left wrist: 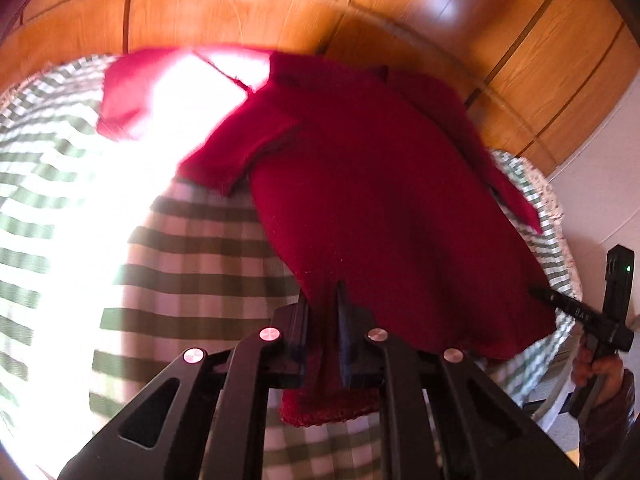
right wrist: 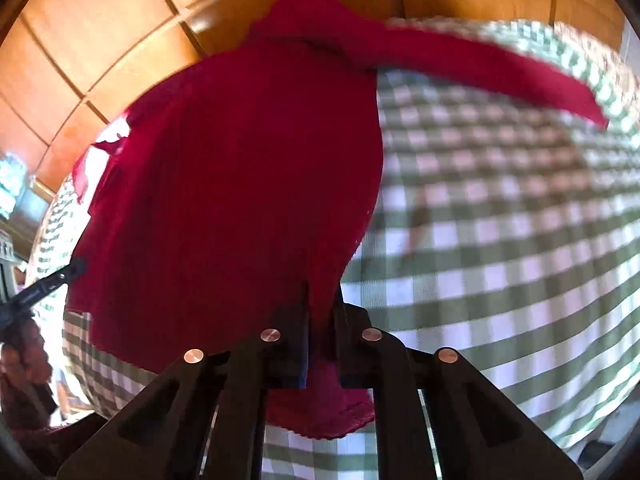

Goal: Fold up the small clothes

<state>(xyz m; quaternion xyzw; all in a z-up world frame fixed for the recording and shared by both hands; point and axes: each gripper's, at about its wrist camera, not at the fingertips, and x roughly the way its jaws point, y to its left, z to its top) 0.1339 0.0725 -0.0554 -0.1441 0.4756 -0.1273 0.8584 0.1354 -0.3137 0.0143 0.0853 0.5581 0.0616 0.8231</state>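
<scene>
1. Left wrist view, far left: green-and-white checked cloth (left wrist: 192,248) covering a table, washed out by bright glare on its left part.
2. Centre: red knitted garment (left wrist: 380,200) spread flat on the checked cloth, one short sleeve (left wrist: 236,156) angled out to the left, the far sleeve (left wrist: 504,176) trailing toward the right edge of the table.
3. Bottom centre: left gripper (left wrist: 324,312), jaws pressed together and pinching the near hem of the red knitted garment; a fold of the hem bunched between and below the fingers.
4. Right edge: right gripper (left wrist: 540,294) touching the garment's other near corner, held by a hand (left wrist: 596,372) in a dark sleeve; jaw state there too small to tell.
5. Behind everything: wooden panelling (left wrist: 280,4) with dark grooves.
6. Right wrist view, far left: left gripper's dark finger (right wrist: 60,276) reaching the garment's edge, a hand (right wrist: 24,356) behind it, blurred.
7. Centre left: red knitted garment (right wrist: 240,180) lying on the cloth, its long sleeve (right wrist: 500,72) stretched out to the right, blurred.
8. Bottom centre: right gripper (right wrist: 322,304), jaws closed tight and pinching the garment's near hem, red fabric bulging beneath the fingers.
9. Right: checked cloth (right wrist: 500,220) filling the remaining view.
</scene>
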